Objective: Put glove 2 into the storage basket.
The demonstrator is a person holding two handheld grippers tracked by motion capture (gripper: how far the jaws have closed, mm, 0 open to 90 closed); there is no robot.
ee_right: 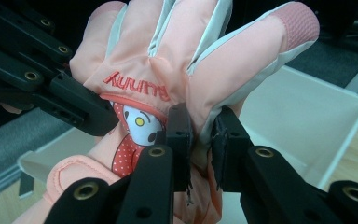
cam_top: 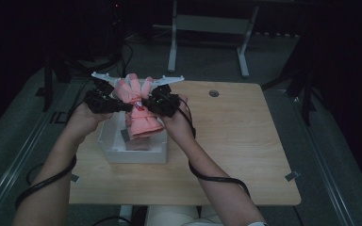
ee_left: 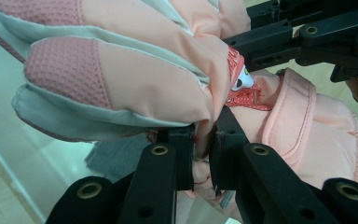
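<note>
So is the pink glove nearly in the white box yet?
Partway. Done: both grippers have hold of the pink glove, the left gripper pinching one edge and the right gripper the other. In hand: the glove hangs in the air over the white box, cuff pointing down. Left, probably: lower it in and let go.

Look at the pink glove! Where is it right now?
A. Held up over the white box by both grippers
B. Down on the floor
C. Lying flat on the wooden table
A: the left gripper and right gripper pinch the pink glove above the white box.
</note>
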